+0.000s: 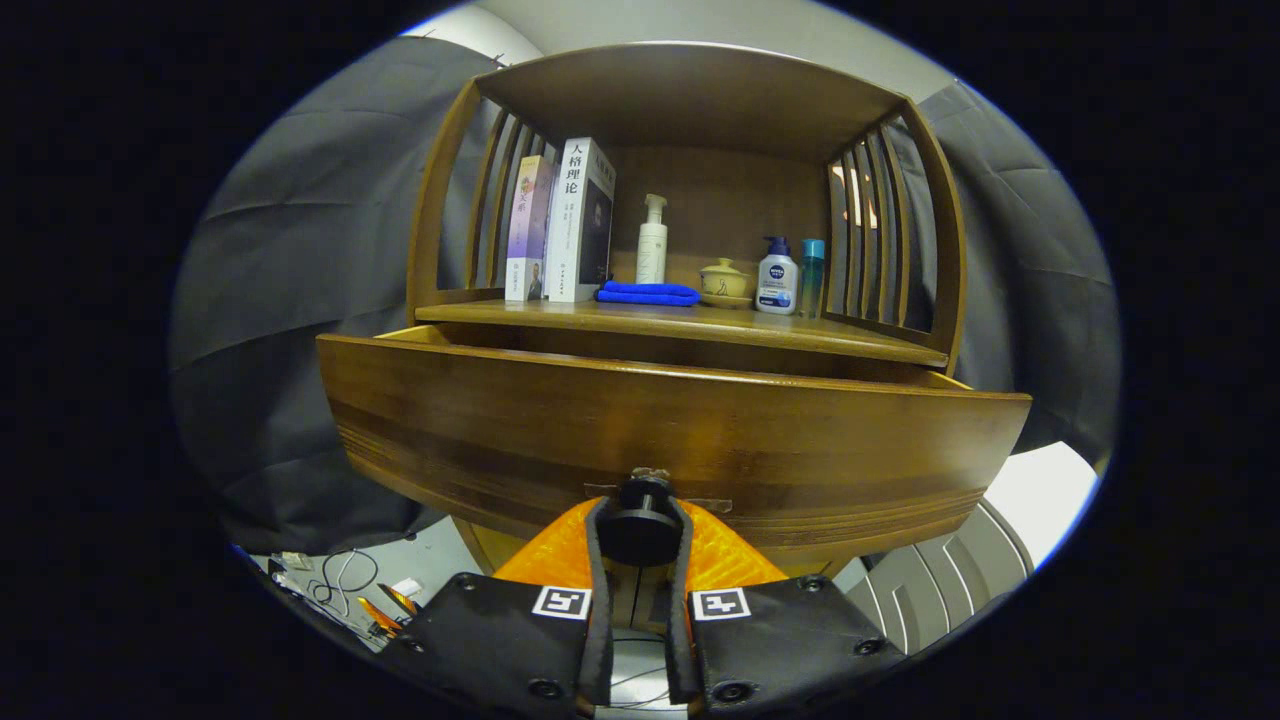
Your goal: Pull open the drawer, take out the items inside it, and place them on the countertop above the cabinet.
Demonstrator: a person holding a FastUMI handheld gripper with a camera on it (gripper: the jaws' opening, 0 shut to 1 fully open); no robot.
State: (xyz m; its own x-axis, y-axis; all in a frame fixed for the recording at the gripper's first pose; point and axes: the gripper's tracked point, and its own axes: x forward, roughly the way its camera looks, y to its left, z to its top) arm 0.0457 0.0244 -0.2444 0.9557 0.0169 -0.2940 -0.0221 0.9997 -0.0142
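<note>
The gripper point(640, 535) has its jaws closed on the dark round knob point(640, 528) of the drawer point(660, 440); the drawer front runs crosswise just beyond the jaws, pulled out from the cabinet point(690, 330); books point(560, 225), bottles point(652, 240) and a blue cloth point(647, 293) stand farther beyond on the table above.

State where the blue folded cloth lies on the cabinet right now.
The blue cloth lies flat on the countertop, beyond the gripper, just right of the books and in front of the white pump bottle.

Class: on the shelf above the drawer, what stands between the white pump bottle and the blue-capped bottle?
In the gripper view, a small lidded ceramic pot sits between the white pump bottle and the blue-capped bottle.
</note>
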